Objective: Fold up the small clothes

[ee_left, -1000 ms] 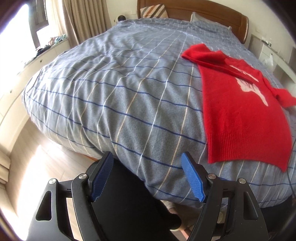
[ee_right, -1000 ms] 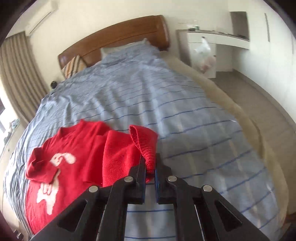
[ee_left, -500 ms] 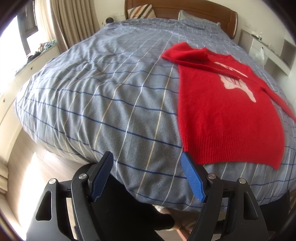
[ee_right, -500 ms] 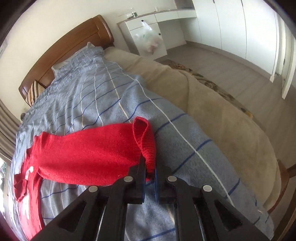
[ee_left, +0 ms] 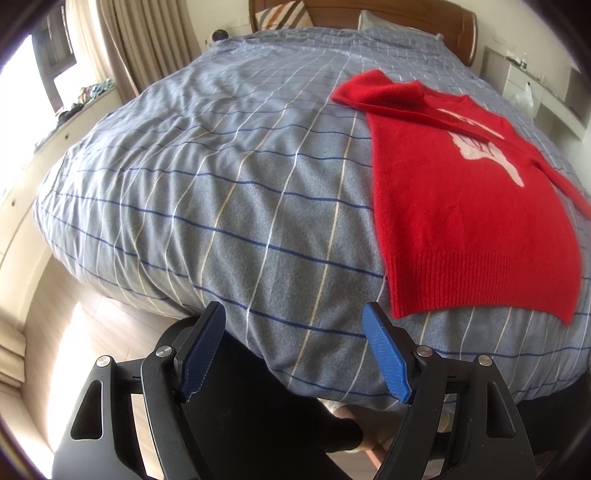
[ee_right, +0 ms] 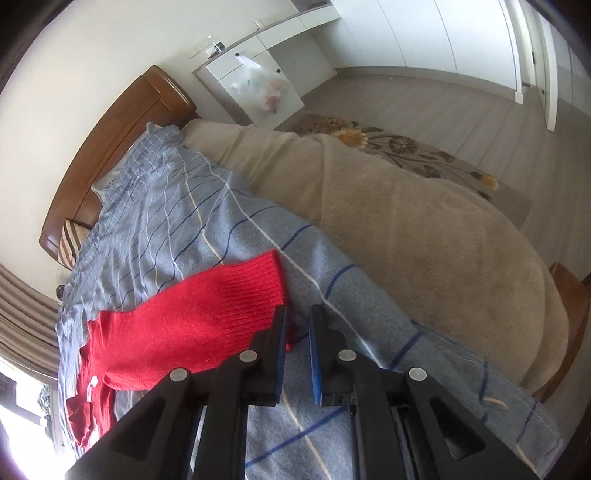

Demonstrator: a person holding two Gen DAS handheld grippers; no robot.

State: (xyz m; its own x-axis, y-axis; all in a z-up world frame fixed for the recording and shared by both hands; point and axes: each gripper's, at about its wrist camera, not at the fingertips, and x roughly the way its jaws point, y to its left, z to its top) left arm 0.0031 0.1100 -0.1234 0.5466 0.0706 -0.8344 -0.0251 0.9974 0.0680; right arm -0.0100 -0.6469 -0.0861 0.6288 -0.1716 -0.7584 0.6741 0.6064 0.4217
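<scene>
A red knitted sweater (ee_left: 461, 206) with a white motif lies flat on the right part of the checked blue-grey quilt (ee_left: 221, 166), its ribbed hem toward me. My left gripper (ee_left: 293, 310) hangs open over the quilt's near edge, left of the hem, with nothing between its blue pads. In the right wrist view the sweater's sleeve (ee_right: 207, 317) lies stretched out on the quilt (ee_right: 177, 221), cuff outward. My right gripper (ee_right: 298, 314) sits at the cuff's edge and its jaws are opening. A narrow gap shows between the pads, and a scrap of red touches only the left one.
A beige blanket (ee_right: 406, 229) covers the bed's right side, with a flowered rug (ee_right: 399, 147) and a white cabinet (ee_right: 258, 85) beyond. The wooden headboard (ee_left: 406, 11) and pillows are at the far end. A person's dark trouser leg (ee_left: 240, 406) stands below my left gripper.
My right gripper carried the sleeve cuff outward over the quilt, rolled, laid the sleeve out flat and parted its jaws. The left gripper stayed open in about the same place.
</scene>
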